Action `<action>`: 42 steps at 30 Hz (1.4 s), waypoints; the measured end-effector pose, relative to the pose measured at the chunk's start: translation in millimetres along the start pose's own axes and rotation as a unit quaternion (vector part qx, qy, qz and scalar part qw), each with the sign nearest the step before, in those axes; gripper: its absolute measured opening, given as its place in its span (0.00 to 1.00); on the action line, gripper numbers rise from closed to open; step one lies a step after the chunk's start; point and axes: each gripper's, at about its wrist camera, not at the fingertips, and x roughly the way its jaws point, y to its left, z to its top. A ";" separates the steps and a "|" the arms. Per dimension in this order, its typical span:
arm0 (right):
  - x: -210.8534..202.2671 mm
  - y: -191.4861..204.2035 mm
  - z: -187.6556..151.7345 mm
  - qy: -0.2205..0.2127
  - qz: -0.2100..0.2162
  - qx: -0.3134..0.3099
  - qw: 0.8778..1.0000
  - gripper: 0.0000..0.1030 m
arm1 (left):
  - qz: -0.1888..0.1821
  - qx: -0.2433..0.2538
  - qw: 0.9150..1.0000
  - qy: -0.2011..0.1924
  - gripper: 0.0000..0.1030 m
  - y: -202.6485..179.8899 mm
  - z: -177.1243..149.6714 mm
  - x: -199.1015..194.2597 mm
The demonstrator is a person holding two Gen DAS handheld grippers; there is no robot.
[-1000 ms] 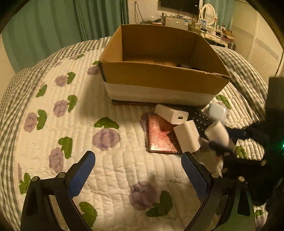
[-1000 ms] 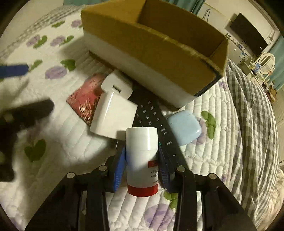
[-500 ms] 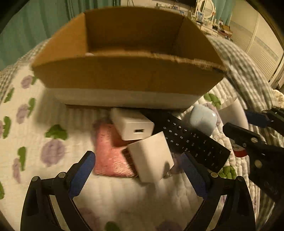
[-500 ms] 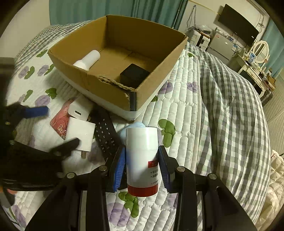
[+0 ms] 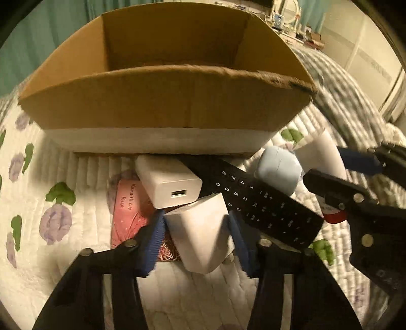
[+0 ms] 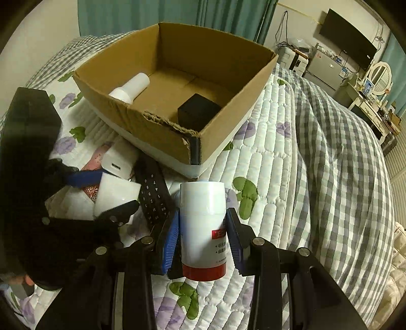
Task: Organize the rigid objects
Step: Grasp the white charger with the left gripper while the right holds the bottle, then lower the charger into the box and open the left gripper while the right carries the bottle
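My left gripper (image 5: 196, 241) is shut on a white charger block (image 5: 203, 233) lying on the quilt in front of the cardboard box (image 5: 162, 101). Beside it lie another white charger (image 5: 168, 182), a red booklet (image 5: 129, 218), a black remote (image 5: 258, 203) and a pale blue case (image 5: 277, 170). My right gripper (image 6: 203, 236) is shut on a white bottle with a red band (image 6: 203, 228) and holds it above the quilt, near the box's corner (image 6: 195, 152). Inside the box lie a white bottle (image 6: 130, 88) and a black cube (image 6: 199, 114).
The bed has a flowered quilt (image 6: 266, 157) and a grey checked blanket (image 6: 342, 152) to the right. Teal curtains (image 6: 177, 15), a TV (image 6: 347, 33) and a dresser with a mirror (image 6: 378, 76) stand behind.
My left gripper moved forward and down and closed on the white charger block. My right gripper keeps the bottle and has shifted slightly, with the box's inside now more in view.
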 end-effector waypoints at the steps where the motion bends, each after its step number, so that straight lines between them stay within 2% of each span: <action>1: -1.6 0.7 1.4 -0.002 -0.001 -0.001 1.000 0.35 | -0.011 -0.003 1.000 -0.004 0.38 2.9 1.0 -4.9; 3: -5.1 0.8 2.6 -0.006 -0.003 0.000 1.000 0.35 | -0.034 -0.009 0.999 -0.007 0.34 8.3 2.2 -10.9; 4: -7.1 0.9 4.7 -0.008 -0.003 0.001 1.000 0.35 | -0.063 -0.015 0.998 0.001 0.34 10.1 3.3 -9.8; 5: -8.7 1.4 6.0 -0.010 -0.003 0.002 1.000 0.35 | -0.073 -0.017 0.997 0.009 0.34 11.3 6.5 -6.9; 8: -11.9 0.8 9.8 -0.014 -0.005 0.004 1.000 0.35 | -0.047 -0.010 0.998 0.027 0.33 7.5 6.7 7.8; 13: -14.5 1.4 9.4 -0.017 -0.006 0.001 1.000 0.35 | -0.053 -0.016 0.998 0.017 0.30 12.3 4.2 -2.0; 21: -26.4 3.5 12.2 -0.019 -0.008 0.005 1.000 0.35 | -0.021 0.003 0.999 -0.032 0.29 8.3 2.2 -69.1; 24: -44.9 5.8 20.0 -0.029 -0.010 0.009 1.000 0.35 | -0.005 0.028 0.998 -0.052 0.29 -2.1 -4.5 -94.9; 28: -74.6 8.3 33.8 -0.049 -0.022 0.007 0.999 0.35 | 0.003 0.052 0.996 -0.077 0.29 4.1 0.7 -125.7; 34: -121.9 6.5 67.2 -0.089 -0.035 0.007 0.995 0.35 | 0.009 0.062 0.991 -0.115 0.29 14.1 38.8 -156.0; 38: -136.7 1.7 96.8 -0.115 -0.031 0.022 0.993 0.35 | 0.028 0.076 0.988 -0.130 0.29 21.0 75.0 -156.0; 42: -129.7 -4.8 129.1 -0.132 -0.028 0.031 0.990 0.35 | 0.035 0.077 0.988 -0.129 0.29 30.9 100.2 -141.6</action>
